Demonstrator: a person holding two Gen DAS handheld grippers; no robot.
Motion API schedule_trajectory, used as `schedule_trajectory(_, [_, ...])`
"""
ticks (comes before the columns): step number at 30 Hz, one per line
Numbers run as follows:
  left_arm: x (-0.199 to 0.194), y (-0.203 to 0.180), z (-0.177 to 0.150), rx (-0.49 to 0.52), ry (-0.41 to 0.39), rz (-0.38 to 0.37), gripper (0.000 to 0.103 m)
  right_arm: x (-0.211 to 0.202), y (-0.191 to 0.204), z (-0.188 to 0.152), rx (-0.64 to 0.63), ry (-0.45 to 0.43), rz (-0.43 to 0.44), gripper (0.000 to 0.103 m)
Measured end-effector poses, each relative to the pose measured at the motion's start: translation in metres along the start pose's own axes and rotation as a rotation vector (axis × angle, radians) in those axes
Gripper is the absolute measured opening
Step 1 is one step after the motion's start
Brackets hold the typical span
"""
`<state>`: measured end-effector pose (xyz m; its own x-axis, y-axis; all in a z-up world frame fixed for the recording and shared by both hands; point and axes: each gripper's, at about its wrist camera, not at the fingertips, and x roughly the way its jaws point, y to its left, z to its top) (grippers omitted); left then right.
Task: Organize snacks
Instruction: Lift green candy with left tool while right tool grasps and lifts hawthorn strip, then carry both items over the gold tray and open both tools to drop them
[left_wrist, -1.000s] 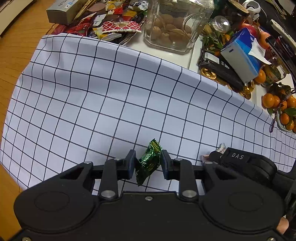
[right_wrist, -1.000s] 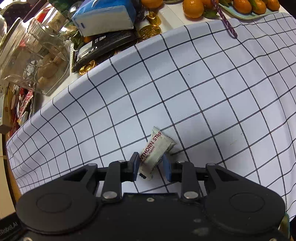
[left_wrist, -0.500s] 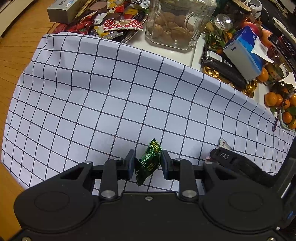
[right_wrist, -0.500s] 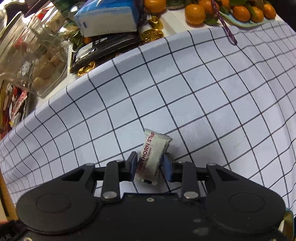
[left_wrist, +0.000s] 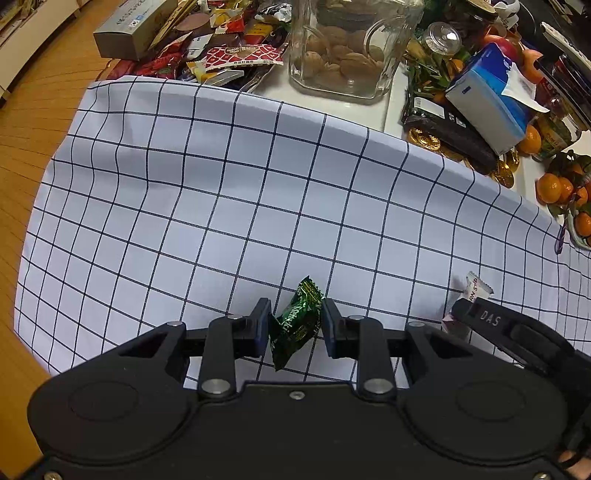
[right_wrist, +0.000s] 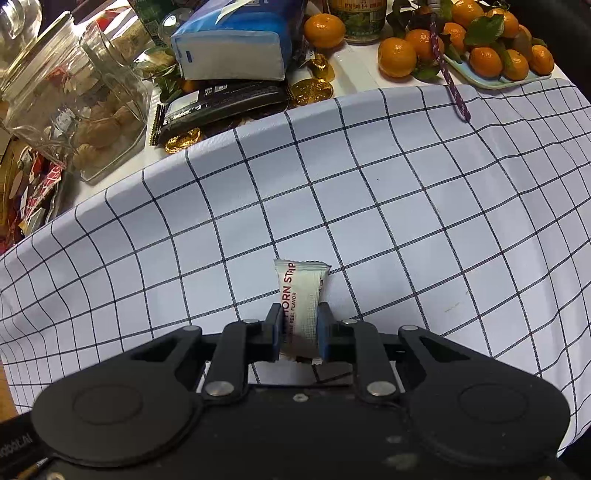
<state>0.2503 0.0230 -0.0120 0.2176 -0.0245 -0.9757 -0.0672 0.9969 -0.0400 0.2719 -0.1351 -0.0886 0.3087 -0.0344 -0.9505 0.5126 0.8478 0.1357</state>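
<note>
My left fingers (left_wrist: 295, 325) pinch a green foil-wrapped candy (left_wrist: 296, 322) above the near edge of the checked white cloth (left_wrist: 258, 184). My right fingers (right_wrist: 299, 328) are closing on a white hawthorn-strip sachet (right_wrist: 300, 295), pads at its middle. Both judged light, crinkly, slippery; grip mid-body, not the crimped ends.

checked cloth (left_wrist: 258, 192) lies open; glass jar (left_wrist: 343, 48) crowds its far edge.

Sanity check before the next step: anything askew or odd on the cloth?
Nothing spilled or damaged. The green candy sits tilted in the left gripper. The right gripper, jaws closing, has the white packet squarely between them. The cloth has mild ripples.
</note>
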Motion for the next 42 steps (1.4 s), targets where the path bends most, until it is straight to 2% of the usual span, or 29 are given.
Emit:
schedule_trajectory(10, [-0.003,-0.006,-0.007,0.039,-0.053,0.041,0.037,-0.037,-0.02,-0.008,-0.029,-0.06,0.026,0.02])
schedule_trajectory(17, [-0.023,-0.015,-0.026,0.094,-0.17,0.053,0.037,-0.07,-0.051,-0.021,-0.038,-0.127,0.041,0.02])
schedule_trajectory(23, [-0.053,-0.018,-0.065,0.153,-0.28,-0.004,0.037,-0.109,-0.081,-0.041,-0.026,-0.216,0.081,0.02])
schedule_trajectory(26, [-0.059,-0.012,-0.095,0.155,-0.294,-0.038,0.037,-0.129,-0.097,-0.062,-0.022,-0.276,0.088,0.02])
schedule_trajectory(29, [-0.061,-0.009,-0.126,0.179,-0.297,-0.057,0.037,-0.143,-0.11,-0.088,-0.02,-0.294,0.108,0.02])
schedule_trajectory(33, [-0.062,-0.012,-0.166,0.24,-0.325,-0.04,0.037,-0.154,-0.126,-0.125,-0.009,-0.303,0.132,0.02])
schedule_trajectory(38, [-0.06,-0.011,-0.202,0.291,-0.328,-0.073,0.037,-0.159,-0.145,-0.173,0.008,-0.289,0.15,0.02])
schedule_trajectory(42, [-0.062,-0.01,-0.223,0.315,-0.362,-0.095,0.037,-0.159,-0.154,-0.207,0.006,-0.288,0.127,0.02])
